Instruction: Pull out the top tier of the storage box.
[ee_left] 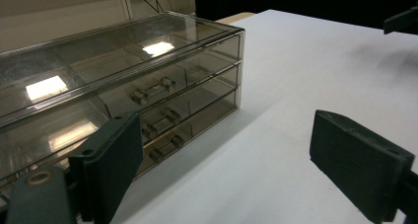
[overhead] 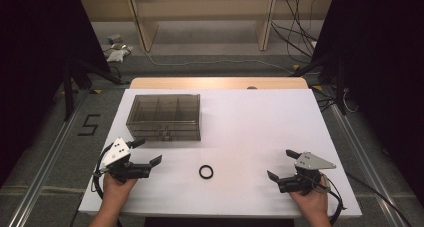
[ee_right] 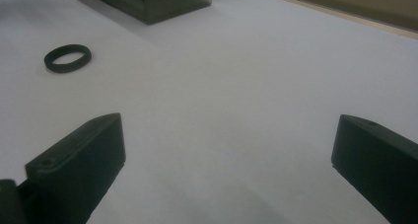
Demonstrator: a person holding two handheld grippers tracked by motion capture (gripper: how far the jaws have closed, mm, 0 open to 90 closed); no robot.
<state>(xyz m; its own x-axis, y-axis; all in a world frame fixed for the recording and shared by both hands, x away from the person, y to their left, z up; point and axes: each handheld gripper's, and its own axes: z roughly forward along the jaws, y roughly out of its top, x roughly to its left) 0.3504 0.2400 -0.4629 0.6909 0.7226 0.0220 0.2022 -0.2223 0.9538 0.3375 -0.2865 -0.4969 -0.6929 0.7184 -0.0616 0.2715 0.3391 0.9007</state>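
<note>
A smoky clear drawer box (overhead: 164, 116) with three stacked drawers stands on the white table (overhead: 250, 122) at the back left. A small black ring (overhead: 206, 171) lies flat near the front, between my two grippers. My left gripper (overhead: 147, 151) hovers at the front left, open and holding nothing. In the left gripper view its jaws (ee_left: 226, 155) point past the front corner of the drawer box (ee_left: 123, 86). My right gripper (overhead: 280, 163) stands open at the front right. In the right gripper view (ee_right: 226, 155) the ring (ee_right: 67, 58) lies far to the left of the jaws.
A wooden strip (overhead: 220, 82) runs along the table's far edge. Beyond it are shelf legs and loose cables (overhead: 295, 37) on the floor. Dark stands flank both sides of the table. A jaw tip of the right gripper (ee_left: 401, 20) shows in the left gripper view.
</note>
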